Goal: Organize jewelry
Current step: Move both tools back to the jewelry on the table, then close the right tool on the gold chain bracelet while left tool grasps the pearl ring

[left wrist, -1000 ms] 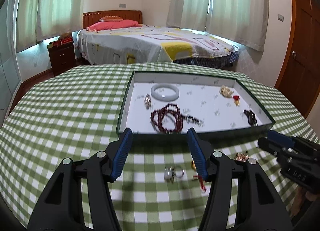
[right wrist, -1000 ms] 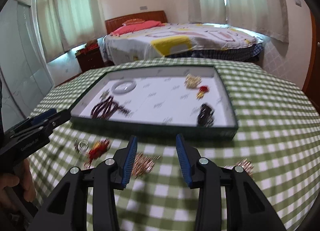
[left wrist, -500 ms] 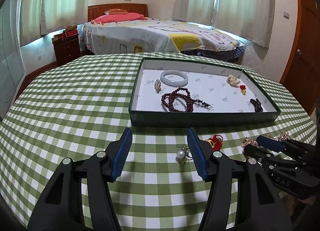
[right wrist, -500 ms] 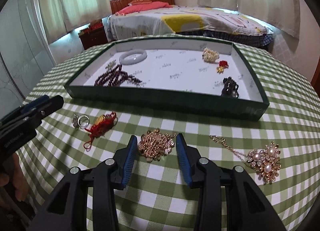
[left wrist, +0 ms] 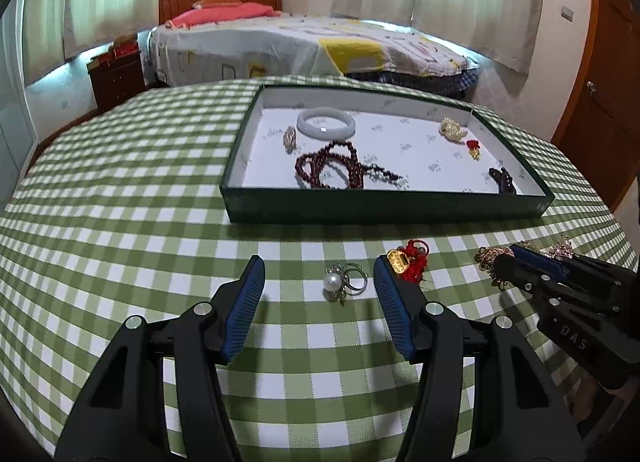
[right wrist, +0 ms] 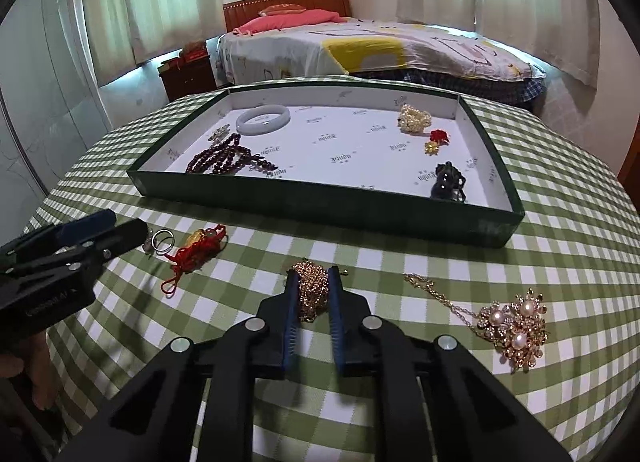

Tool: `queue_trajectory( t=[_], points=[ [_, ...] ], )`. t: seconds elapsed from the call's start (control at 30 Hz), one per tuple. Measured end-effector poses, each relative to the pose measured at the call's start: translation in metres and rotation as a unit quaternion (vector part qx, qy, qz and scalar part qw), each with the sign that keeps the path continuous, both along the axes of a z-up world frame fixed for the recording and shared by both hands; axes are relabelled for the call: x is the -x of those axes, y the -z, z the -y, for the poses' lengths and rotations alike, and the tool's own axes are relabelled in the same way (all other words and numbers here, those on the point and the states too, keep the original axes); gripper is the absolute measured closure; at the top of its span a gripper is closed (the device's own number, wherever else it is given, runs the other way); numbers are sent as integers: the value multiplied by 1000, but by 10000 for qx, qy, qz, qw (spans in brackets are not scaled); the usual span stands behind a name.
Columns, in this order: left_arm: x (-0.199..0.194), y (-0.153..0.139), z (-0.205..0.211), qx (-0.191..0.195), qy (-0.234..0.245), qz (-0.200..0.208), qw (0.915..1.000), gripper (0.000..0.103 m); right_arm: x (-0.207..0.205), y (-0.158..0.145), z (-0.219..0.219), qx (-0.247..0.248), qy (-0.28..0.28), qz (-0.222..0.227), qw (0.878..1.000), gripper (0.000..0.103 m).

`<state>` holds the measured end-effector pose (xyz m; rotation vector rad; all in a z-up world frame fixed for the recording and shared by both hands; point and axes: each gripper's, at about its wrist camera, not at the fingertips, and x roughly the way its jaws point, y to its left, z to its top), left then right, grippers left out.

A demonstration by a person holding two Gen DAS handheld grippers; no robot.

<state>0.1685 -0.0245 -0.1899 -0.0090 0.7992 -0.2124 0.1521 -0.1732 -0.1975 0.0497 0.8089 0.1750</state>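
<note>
A green tray (left wrist: 384,209) (right wrist: 320,203) with a white floor holds a jade bangle (left wrist: 326,122), a dark red bead necklace (left wrist: 332,167), a pearl piece (right wrist: 414,117) and a dark pendant (right wrist: 448,181). My right gripper (right wrist: 314,282) is shut on a gold chain pile (right wrist: 312,290) on the green checked cloth. My left gripper (left wrist: 319,274) is open, with a pearl ring (left wrist: 344,282) on the cloth between its fingers. A red-corded gold charm (left wrist: 410,262) (right wrist: 198,248) lies beside it. A gold pearl-flower necklace (right wrist: 512,324) lies to the right.
The round table (left wrist: 120,201) has a green checked cloth. A bed (left wrist: 304,45) and a dark nightstand (left wrist: 116,73) stand behind it. A wooden door (left wrist: 600,61) is at the right.
My right gripper has moved forward and closed on the gold chain pile. My left gripper has come down around the pearl ring, still open.
</note>
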Motion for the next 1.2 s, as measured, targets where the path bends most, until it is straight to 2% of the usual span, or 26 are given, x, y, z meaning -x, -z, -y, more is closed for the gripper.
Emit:
queue_trajectory(
  t=[0.07,0.2,0.3,0.37,0.7,0.77,0.87,1.2],
  points=[
    [-3,3,0,71,-4,-117,9999,56,0,0,1,-28,-4,17,10000,88],
    [-9,8,4,82,45,-286,9995,61,-1,2,3,-118,-21,5,9999,88],
    [-12,10,8,71,97,-335,9994,64,-1,2,4,-191,-20,-5,9998,88],
    [-13,12,11,73,142,-361,9992,70,-2,2,5,-235,-20,-13,9997,88],
    [-18,11,12,163,252,-422,9987,80,-2,3,6,-288,-19,-32,9996,88],
    [-18,12,11,186,243,-433,9986,84,-2,3,6,-285,-18,-30,9996,88],
    [-18,11,9,218,230,-440,9985,87,-2,3,6,-288,-17,-31,9996,88],
    [-14,9,8,213,236,-354,9989,88,2,2,7,-306,2,50,9995,88]
  ],
)
